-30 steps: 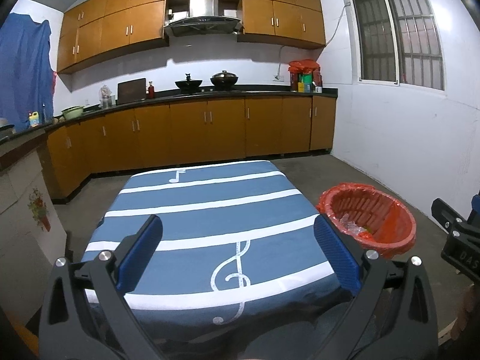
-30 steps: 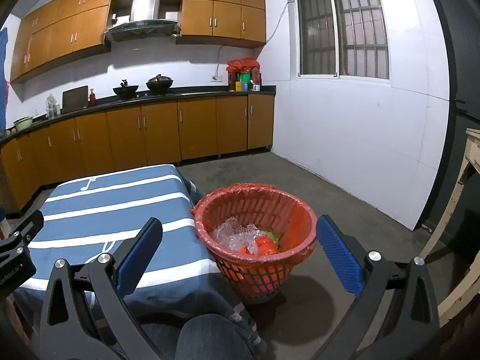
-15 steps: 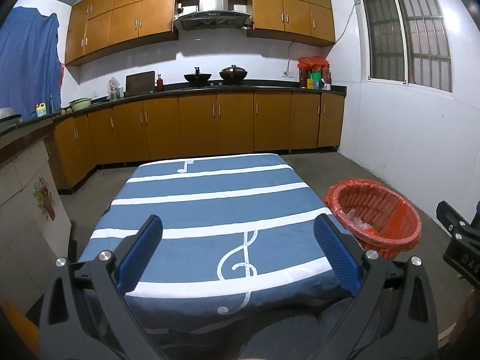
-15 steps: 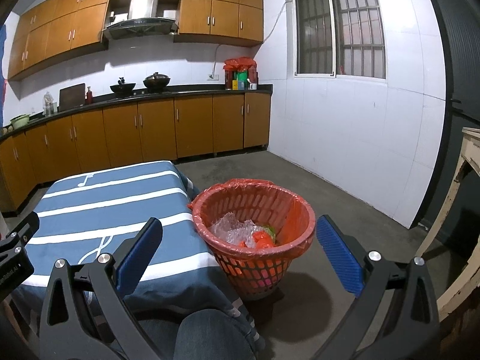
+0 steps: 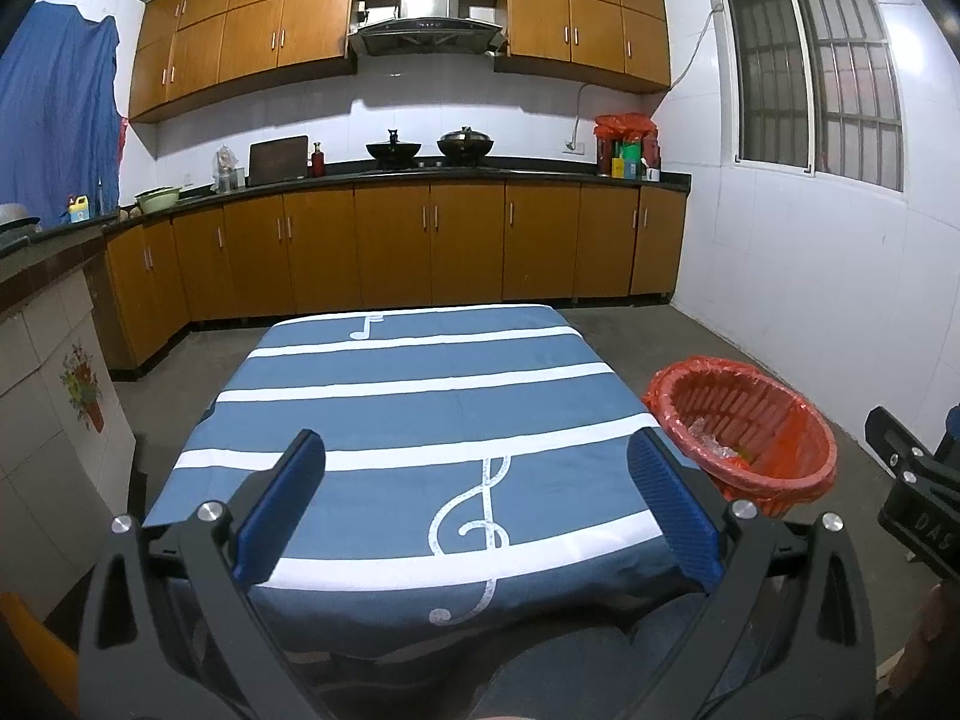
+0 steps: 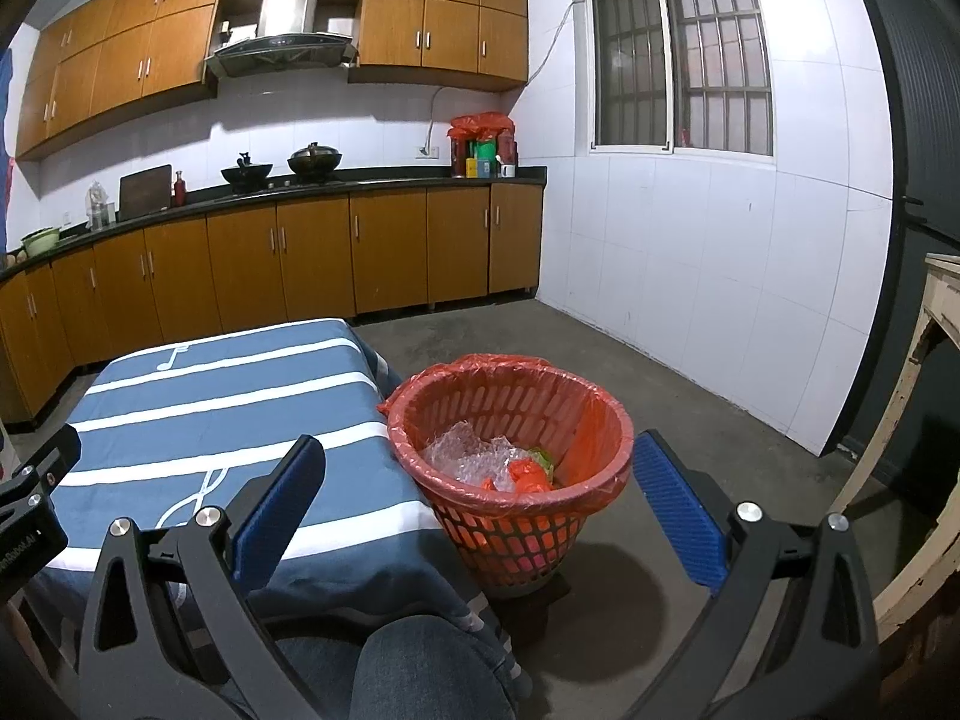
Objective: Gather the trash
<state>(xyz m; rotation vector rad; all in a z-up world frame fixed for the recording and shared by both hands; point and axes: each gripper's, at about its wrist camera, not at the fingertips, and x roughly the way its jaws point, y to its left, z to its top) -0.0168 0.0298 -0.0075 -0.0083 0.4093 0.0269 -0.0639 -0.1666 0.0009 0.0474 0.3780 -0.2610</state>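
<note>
Red slatted basket [image 6: 510,462] on the concrete floor [image 6: 690,420], lined with a red plastic bag [image 6: 591,438] folded over the rim, just beside the right edge of the tabletop [image 6: 198,414]. Inside: crumpled clear plastic wrap [image 6: 465,459], a scrap of red-orange plastic [image 6: 522,477], a bit of something green [image 6: 543,457]. Same basket [image 5: 744,429] at the right in the left wrist view, below tabletop [image 5: 420,420] level.

Tabletop covered by a blue cloth with white stripes, a treble clef [image 5: 474,516] and a small music note [image 5: 366,327]; no loose items visible on it.

Left hand-held gripper [image 5: 477,510] over the near edge of the tabletop, blue-padded fingers [image 5: 282,507] spread wide, nothing between them. Right hand-held gripper [image 6: 480,510] aimed at the basket from the near side, fingers [image 6: 681,510] likewise spread wide, holding nothing; basket framed between the two fingers but well beyond them. Part of the right hand-held gripper's black body at the right edge of the left view, part of the left one's at the left edge of the right view.

Denim-clad knee [image 6: 432,669] at the bottom, against the hanging cloth edge.

Beyond: wooden base cabinets [image 5: 390,252] under a dark counter with two woks [image 5: 393,150], a range hood [image 5: 426,30], wall cabinets above, a barred window [image 6: 681,57] in the white tiled wall on the right, a blue cloth [image 5: 54,114] hanging at far left.
</note>
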